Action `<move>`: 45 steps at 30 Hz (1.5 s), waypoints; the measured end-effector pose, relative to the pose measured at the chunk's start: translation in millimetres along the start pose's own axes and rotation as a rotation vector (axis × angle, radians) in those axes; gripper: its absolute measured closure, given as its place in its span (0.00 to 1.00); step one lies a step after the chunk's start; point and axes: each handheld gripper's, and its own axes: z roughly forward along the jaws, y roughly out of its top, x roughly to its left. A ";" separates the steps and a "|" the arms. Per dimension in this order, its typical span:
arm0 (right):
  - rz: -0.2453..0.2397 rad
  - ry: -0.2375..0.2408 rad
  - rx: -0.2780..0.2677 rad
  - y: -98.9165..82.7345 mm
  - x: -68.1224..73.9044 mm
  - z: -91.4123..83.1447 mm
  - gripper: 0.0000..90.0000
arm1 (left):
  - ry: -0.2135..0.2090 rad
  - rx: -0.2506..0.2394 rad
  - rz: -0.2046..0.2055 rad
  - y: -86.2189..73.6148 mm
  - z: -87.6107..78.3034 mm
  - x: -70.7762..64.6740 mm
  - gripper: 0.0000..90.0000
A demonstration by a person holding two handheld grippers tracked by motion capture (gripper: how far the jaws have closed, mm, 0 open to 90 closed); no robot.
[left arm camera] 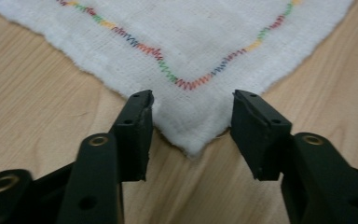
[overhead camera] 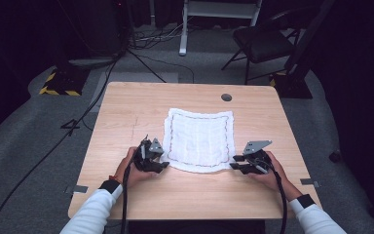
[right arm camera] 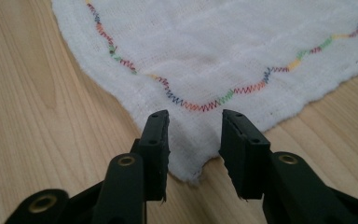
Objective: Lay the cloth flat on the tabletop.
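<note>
A white cloth (overhead camera: 198,140) with a line of coloured stitching near its hem lies spread flat on the wooden surface (overhead camera: 126,117), a little toward the near edge and roughly midway between the left and right edges. It looks unfolded: one layer, four corners out, with only slight ripples.

The left gripper (overhead camera: 161,165) sits at the cloth's near left corner, and the right gripper (overhead camera: 234,165) at its near right corner. In the left gripper view the cloth's corner (left arm camera: 193,135) points in between the two black fingers (left arm camera: 135,135), which stand partly open on either side of it; the left finger seems to brush the hem, but the pads are not pressed together on the fabric. In the right gripper view the picture is much the same: the corner (right arm camera: 191,161) lies between the fingers (right arm camera: 154,149), which stand somewhat closer together, yet a gap shows on both sides and nothing is pinched. So neither gripper has hold of anything.

Judging by this, the work is at its start. Both grippers are lined up on the two near corners, which looks like the approach for a fold or a lift of the near edge. What is left is nearly everything: closing on both corners, raising them, and carrying them wherever the cloth is meant to go. No fold has been made so far as the pictures show.
</note>
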 end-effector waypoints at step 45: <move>0.072 -0.037 -0.032 -28.9 9.0 -39.9 0.90 | 0.062 -0.042 -0.006 -16.4 -30.5 -17.6 0.40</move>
